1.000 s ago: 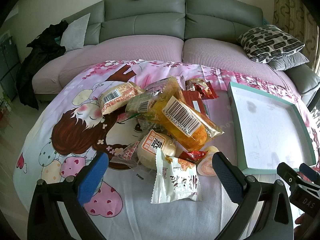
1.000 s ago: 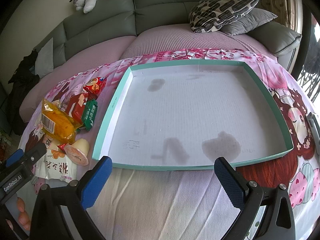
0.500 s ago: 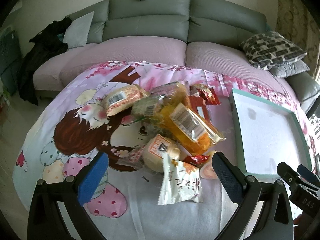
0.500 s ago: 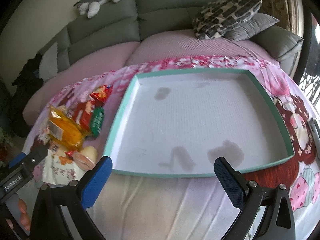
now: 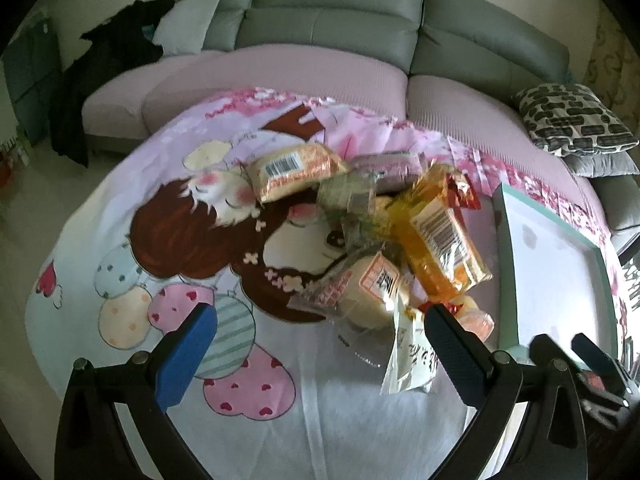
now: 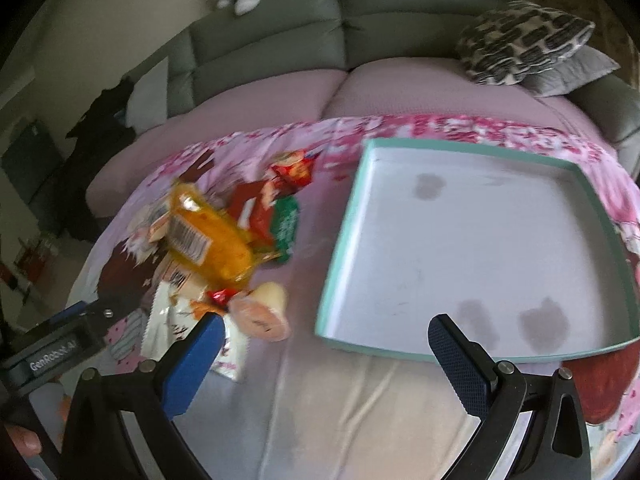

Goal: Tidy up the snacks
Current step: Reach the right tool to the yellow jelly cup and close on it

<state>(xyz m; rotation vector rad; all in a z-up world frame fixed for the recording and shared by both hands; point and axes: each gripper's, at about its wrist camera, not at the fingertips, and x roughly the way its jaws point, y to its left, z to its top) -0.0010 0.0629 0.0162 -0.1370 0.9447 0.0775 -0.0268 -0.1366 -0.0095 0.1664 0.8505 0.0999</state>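
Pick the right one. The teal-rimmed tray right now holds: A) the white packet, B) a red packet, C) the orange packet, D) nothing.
D: the tray shows only its bare, stained white floor, while the orange packet, the white packet and the red packet all lie on the cloth beside it.
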